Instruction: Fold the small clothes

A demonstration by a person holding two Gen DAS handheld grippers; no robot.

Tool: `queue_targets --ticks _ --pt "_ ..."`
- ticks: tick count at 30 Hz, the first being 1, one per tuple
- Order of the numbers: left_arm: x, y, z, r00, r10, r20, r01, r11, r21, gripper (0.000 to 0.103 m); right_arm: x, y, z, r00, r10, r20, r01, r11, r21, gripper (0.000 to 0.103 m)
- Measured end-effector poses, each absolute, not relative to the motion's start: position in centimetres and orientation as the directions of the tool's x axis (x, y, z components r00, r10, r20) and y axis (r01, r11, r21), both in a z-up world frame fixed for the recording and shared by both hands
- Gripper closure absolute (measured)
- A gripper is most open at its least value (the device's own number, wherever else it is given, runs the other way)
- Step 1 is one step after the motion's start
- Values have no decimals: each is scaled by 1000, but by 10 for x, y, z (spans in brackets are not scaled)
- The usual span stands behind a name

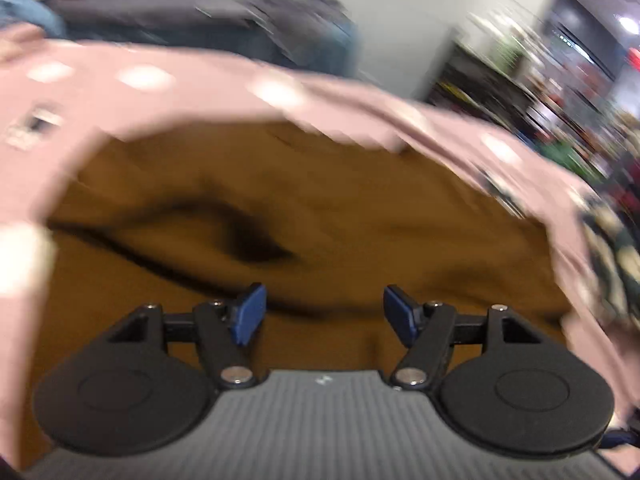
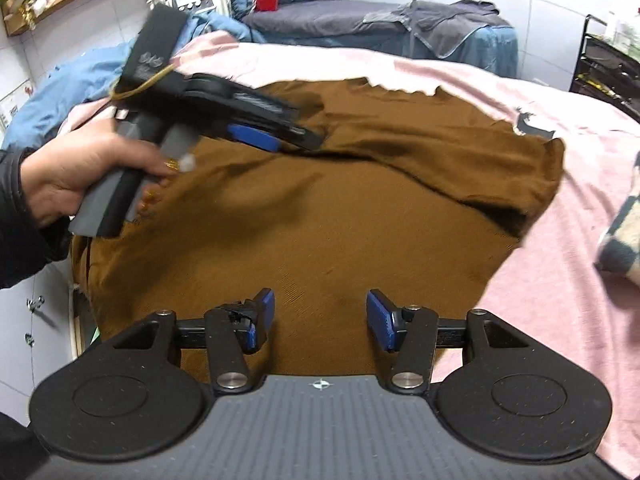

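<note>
A brown garment (image 2: 320, 208) lies spread on a pink sheet (image 2: 560, 240), with a folded-over flap at its far right (image 2: 500, 160). It also fills the blurred left wrist view (image 1: 320, 208). My left gripper (image 1: 324, 314) is open and empty just above the brown cloth; in the right wrist view it is seen from the side (image 2: 296, 138), held by a hand over the garment's far left part. My right gripper (image 2: 320, 316) is open and empty above the garment's near edge.
A patterned dark-and-cream cloth (image 2: 624, 232) lies at the right on the pink sheet. Blue fabric (image 2: 80, 80) lies at the far left. Behind are a grey-covered bed (image 2: 360, 20), a shelf and a black rack (image 2: 608, 68).
</note>
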State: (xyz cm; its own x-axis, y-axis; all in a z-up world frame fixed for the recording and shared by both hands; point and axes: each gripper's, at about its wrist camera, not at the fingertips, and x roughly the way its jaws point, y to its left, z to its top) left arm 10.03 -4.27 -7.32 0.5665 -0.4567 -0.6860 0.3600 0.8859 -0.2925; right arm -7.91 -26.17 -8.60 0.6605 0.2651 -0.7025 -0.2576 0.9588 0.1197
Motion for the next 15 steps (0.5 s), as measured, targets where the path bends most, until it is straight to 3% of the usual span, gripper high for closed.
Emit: queue_targets --ticks 4,9,11,13,14,15 --pt "145 13 -58 675 -360 -644 227 932 -284 27 -73 -264 -87 668 264 -695 -244 961 131 16" --pt "173 -7 -44 588 -491 -643 422 864 -273 22 -70 -257 -93 643 281 -712 -258 955 144 16" --pt "173 -37 -43 547 -529 -649 533 818 -217 19 -70 -255 -96 633 281 -722 -265 954 139 16" --pt "173 -72 -52 504 -486 -714 606 788 -108 19 -70 -254 -96 627 279 -727 -263 955 139 16" --pt "169 -90 -60 494 -432 -755 615 787 -49 23 -71 -254 -96 628 277 -727 -259 956 140 16" --pt "173 -99 -68 476 -396 -785 616 787 -23 40 -72 -255 -95 629 276 -727 -256 956 142 16"
